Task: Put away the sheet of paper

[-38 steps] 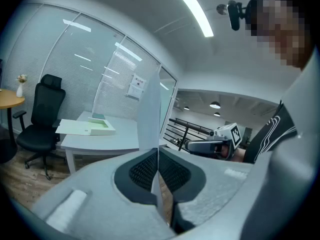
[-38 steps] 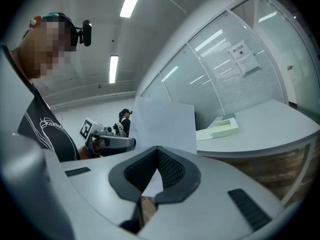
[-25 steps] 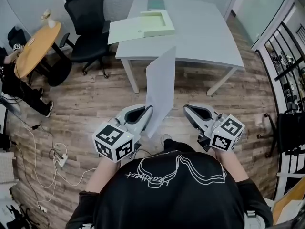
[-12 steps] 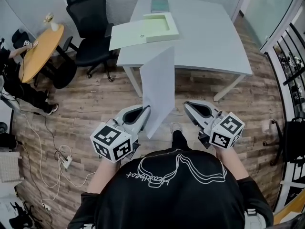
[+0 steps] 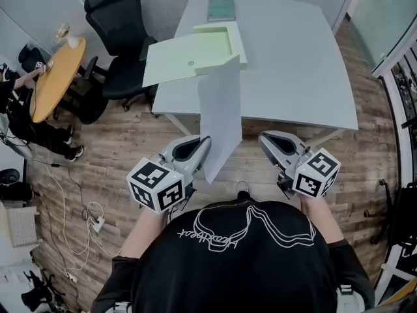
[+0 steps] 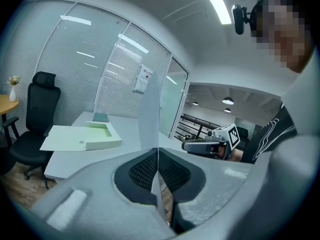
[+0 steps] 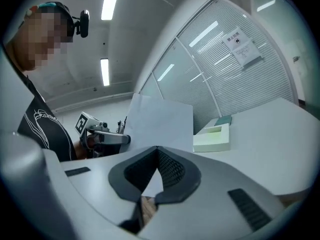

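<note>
A white sheet of paper [image 5: 220, 116] stands upright with its lower edge pinched in my left gripper [image 5: 203, 142], which is shut on it. In the left gripper view the paper [image 6: 149, 114] rises edge-on from between the closed pads of the left gripper [image 6: 158, 151]. My right gripper [image 5: 266, 137] is level with it on the right, shut and holding nothing. The right gripper view shows the right gripper [image 7: 157, 149] with its jaws closed and the paper [image 7: 160, 121] beyond them. An open pale green file box [image 5: 195, 51] lies on the white table [image 5: 293, 57] ahead.
A teal book [image 5: 221, 8] lies at the table's far edge. A black office chair [image 5: 117, 25] stands left of the table, with a round wooden table [image 5: 55, 70] and a seated person [image 5: 19, 116] further left. Cables [image 5: 78, 207] trail over the wooden floor.
The person has stepped closer to the white table, which now sits nearer in the head view. The paper stays upright in the left gripper; both grippers keep their pose.
</note>
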Tool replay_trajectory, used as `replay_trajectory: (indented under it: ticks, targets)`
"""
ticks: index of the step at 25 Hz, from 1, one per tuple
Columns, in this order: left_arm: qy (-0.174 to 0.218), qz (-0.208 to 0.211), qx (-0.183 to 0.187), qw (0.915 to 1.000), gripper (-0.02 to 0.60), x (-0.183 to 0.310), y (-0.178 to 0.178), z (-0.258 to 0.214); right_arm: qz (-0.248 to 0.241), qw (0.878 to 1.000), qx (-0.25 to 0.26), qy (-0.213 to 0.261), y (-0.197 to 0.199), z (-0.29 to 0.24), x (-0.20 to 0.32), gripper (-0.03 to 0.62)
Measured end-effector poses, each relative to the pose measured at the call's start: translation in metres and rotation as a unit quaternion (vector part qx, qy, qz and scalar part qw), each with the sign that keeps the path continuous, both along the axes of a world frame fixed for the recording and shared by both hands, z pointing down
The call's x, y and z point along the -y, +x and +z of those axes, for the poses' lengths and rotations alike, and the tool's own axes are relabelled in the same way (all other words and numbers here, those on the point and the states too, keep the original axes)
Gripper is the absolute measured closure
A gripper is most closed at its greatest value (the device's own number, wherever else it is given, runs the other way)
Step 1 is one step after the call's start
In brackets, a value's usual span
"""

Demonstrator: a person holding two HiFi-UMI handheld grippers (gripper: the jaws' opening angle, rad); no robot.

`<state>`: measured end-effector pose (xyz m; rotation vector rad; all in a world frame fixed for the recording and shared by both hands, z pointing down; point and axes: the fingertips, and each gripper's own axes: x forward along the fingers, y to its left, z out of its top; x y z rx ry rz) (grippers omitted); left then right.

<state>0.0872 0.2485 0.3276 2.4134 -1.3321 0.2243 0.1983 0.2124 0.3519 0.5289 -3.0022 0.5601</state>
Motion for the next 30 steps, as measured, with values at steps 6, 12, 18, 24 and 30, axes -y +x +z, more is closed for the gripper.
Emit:
replay_trajectory:
  ticks: [6, 12, 18, 24, 30]
  targets:
    - [0.017, -0.001, 0.014, 0.9998, 0.571, 0.075, 0.010, -0.018, 0.016, 1.000, -0.011, 0.010, 0.027, -0.010, 0.074, 0.584]
    - [0.022, -0.009, 0.005, 0.9997, 0.571, 0.115, -0.003, -0.032, 0.001, 1.000, -0.001, 0.011, 0.014, -0.014, 0.114, 0.585]
    - [0.010, -0.022, -0.012, 0.9996, 0.571, 0.155, -0.042, -0.021, -0.007, 1.000, -0.021, -0.007, -0.022, -0.001, 0.148, 0.585]
    - [-0.016, -0.004, -0.019, 0.9997, 0.571, 0.214, -0.084, 0.000, 0.013, 0.999, -0.035, -0.029, -0.059, 0.008, 0.200, 0.585]
    - [-0.028, 0.015, -0.021, 0.9993, 0.571, 0.270, -0.132, 0.007, 0.038, 0.997, -0.048, -0.054, -0.100, 0.021, 0.254, 0.585]
